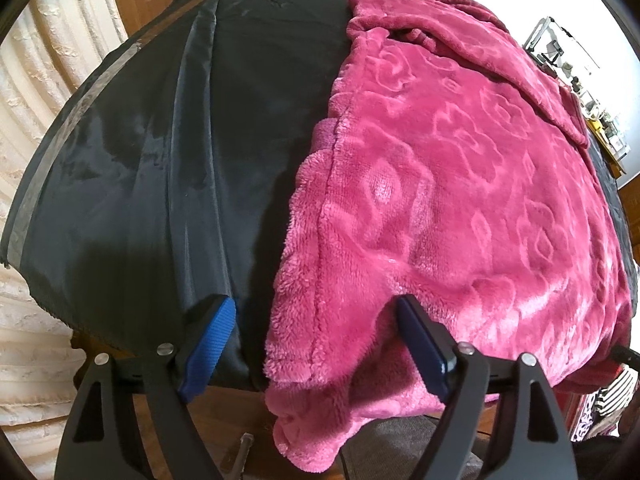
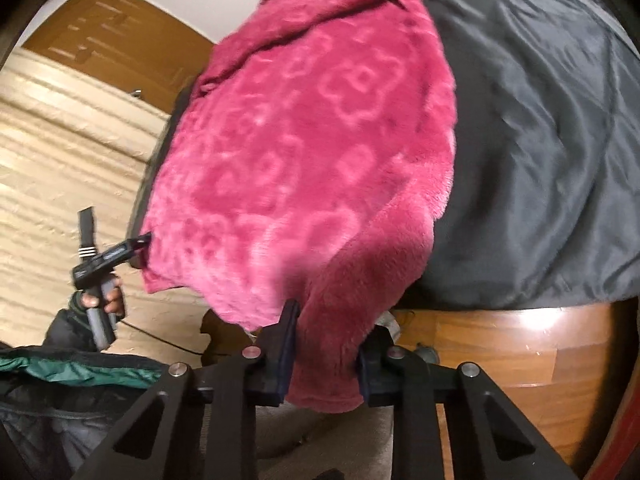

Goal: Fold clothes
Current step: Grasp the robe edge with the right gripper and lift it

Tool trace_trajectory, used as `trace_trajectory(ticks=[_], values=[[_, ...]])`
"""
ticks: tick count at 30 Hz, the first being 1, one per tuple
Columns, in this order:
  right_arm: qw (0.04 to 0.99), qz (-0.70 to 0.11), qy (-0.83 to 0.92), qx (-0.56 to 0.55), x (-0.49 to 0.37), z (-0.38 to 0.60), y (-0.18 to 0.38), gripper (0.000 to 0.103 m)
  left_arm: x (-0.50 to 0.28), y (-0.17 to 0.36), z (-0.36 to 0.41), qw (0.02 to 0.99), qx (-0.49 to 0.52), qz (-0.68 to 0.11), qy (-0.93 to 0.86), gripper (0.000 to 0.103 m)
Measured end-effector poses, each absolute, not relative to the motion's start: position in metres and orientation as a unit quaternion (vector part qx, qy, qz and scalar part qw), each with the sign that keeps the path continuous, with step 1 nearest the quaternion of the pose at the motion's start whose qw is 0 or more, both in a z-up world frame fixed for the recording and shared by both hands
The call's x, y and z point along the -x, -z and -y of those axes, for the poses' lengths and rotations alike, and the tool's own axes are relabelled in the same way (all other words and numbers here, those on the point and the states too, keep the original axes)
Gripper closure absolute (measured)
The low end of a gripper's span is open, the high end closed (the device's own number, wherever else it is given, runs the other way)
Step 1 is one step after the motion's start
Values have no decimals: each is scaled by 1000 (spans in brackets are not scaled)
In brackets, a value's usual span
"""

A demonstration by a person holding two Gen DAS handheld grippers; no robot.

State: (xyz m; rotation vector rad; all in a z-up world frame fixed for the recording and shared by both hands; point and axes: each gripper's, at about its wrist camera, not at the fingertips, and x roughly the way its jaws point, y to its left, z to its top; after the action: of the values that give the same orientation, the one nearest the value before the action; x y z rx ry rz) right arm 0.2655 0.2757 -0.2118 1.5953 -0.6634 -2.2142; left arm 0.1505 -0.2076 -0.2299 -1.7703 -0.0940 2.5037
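Our right claw (image 2: 326, 360) pinches the hanging hem of the pink fleece garment (image 2: 304, 152) on the black-covered counter (image 2: 540, 160), while our left claw (image 1: 316, 344) gapes around its corner, pads apart.

One pink plush flower-embossed garment (image 1: 460, 184); one black satin table cover (image 1: 168, 168); two black two-finger grippers, left (image 1: 316, 344) and right (image 2: 324, 354).

Plush embossed pink fleece garment (image 1: 460, 184) on slick, faintly glossy black cloth (image 1: 168, 168); polished wooden floor (image 2: 516, 344).
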Motion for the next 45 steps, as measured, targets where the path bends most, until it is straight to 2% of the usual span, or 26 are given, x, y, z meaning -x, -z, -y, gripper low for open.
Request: trace_trajectory(ticks=[10, 23, 34, 38, 41, 44, 45], values=[[189, 221, 803, -520, -252, -266, 171, 76, -143, 228, 216, 53, 594, 47, -802, 18], [165, 212, 792, -548, -238, -267, 191, 76, -150, 228, 234, 62, 602, 57, -794, 18], [153, 237, 779, -560, -230, -274, 202, 76, -130, 227, 213, 79, 593, 35, -801, 19], [152, 239, 777, -562, -228, -274, 204, 76, -121, 224, 205, 95, 594, 29, -799, 29], [152, 238, 776, -564, -228, -274, 206, 76, -146, 220, 169, 120, 593, 18, -796, 47], [153, 235, 777, -563, -228, -275, 207, 76, -144, 219, 162, 122, 594, 9, -795, 51], [154, 234, 777, -563, -229, -275, 207, 76, -143, 218, 161, 121, 595, 10, -795, 55]])
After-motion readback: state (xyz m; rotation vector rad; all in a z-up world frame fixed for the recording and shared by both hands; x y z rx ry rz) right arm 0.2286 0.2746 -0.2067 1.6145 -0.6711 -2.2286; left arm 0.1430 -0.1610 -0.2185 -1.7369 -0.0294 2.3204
